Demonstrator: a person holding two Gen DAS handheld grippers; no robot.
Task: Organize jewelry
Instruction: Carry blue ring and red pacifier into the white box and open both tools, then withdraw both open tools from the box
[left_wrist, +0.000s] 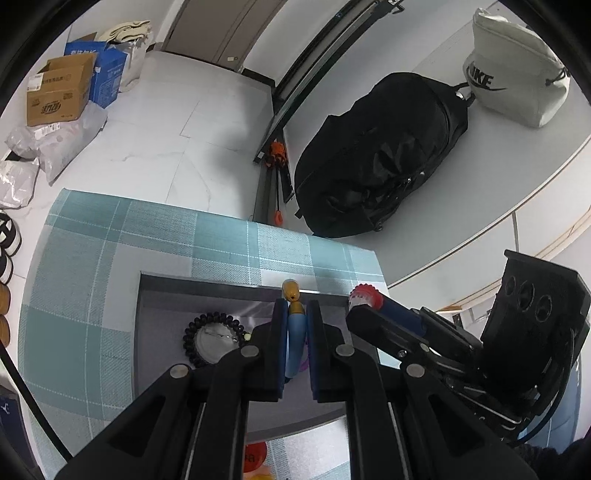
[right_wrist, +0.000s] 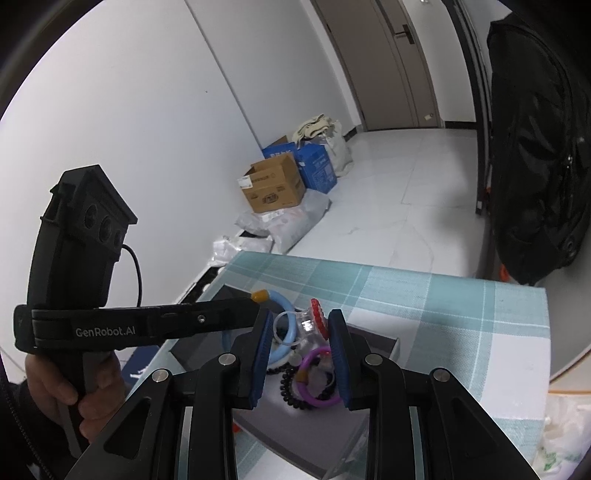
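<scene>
My left gripper (left_wrist: 296, 314) is shut on a light blue bracelet (left_wrist: 295, 339) with a yellow bead, held above the grey tray (left_wrist: 162, 295). The bracelet also shows in the right wrist view (right_wrist: 284, 332), pinched by the left gripper (right_wrist: 255, 301). My right gripper (right_wrist: 297, 332) is shut on a clear ring with a red top (right_wrist: 314, 321); it also shows in the left wrist view (left_wrist: 364, 297). A black bead bracelet (left_wrist: 212, 339) lies in the tray. A purple bracelet (right_wrist: 317, 380) and black beads (right_wrist: 291, 387) lie below the right gripper.
The tray sits on a teal plaid cloth (left_wrist: 92, 288) on a small table. A black backpack (left_wrist: 380, 155) and a white bag (left_wrist: 517, 74) rest on a grey table beyond. Cardboard boxes (left_wrist: 59, 92) and plastic bags stand on the floor.
</scene>
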